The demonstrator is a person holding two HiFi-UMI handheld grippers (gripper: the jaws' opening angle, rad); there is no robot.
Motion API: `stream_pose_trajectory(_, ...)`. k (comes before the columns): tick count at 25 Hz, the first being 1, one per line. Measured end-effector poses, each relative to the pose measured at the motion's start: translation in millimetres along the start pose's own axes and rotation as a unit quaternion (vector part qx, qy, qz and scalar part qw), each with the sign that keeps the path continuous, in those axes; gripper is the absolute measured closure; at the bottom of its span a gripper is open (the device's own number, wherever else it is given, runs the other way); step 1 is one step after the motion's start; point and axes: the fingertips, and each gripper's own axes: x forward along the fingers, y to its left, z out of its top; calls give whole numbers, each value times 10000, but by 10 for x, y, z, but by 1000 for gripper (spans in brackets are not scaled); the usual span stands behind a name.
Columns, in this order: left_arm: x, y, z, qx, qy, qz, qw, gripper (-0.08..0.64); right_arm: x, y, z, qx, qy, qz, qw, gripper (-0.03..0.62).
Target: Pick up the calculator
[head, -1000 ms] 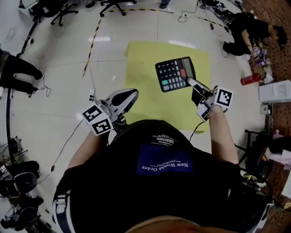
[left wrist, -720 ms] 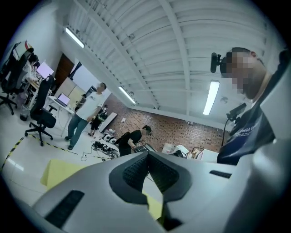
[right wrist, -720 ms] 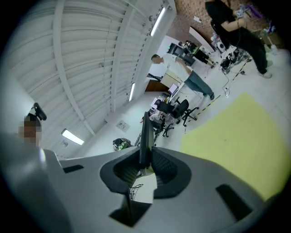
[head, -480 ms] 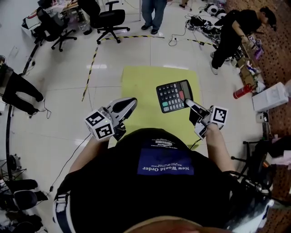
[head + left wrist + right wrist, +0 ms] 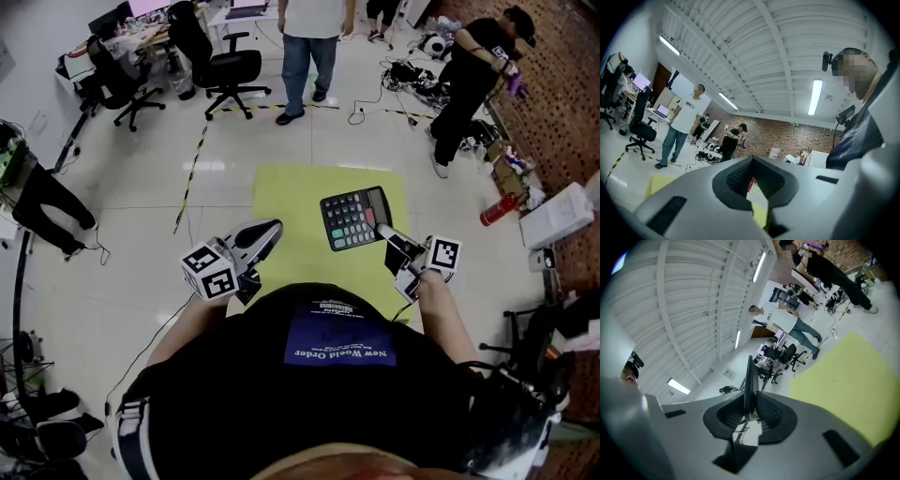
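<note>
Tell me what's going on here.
A person holds a gripper in each hand. The right gripper is clamped on the edge of a black calculator, holding it in the air above a yellow mat on the floor. The left gripper is shut and empty, off to the side.

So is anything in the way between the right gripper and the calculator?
Nothing visible stands between them. The right gripper is shut on the near right edge of the calculator and holds it in the air above the yellow mat. The left gripper is off to the left, well apart from it.
</note>
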Motion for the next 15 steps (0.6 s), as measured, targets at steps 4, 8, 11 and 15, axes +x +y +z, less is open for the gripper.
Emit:
stream_pose_trajectory(4, -17, -17, -49, -2, 20, 54, 10000, 554, 0, -1, -4, 18, 18, 48, 10000, 540)
stream_pose_trajectory(8, -19, -33, -56, 8, 15, 72, 10000, 554, 13, 5, 17, -62, 33, 50, 10000, 540)
stream_pose_trajectory(11, -23, -49, -68, -9, 7, 85, 10000, 554, 27, 30, 9, -36, 13, 105, 9999, 540)
stream_pose_trajectory(15, -39, -42, -64, -47, 5, 104, 9999, 554, 80, 59, -2, -77, 17, 130, 9999, 540)
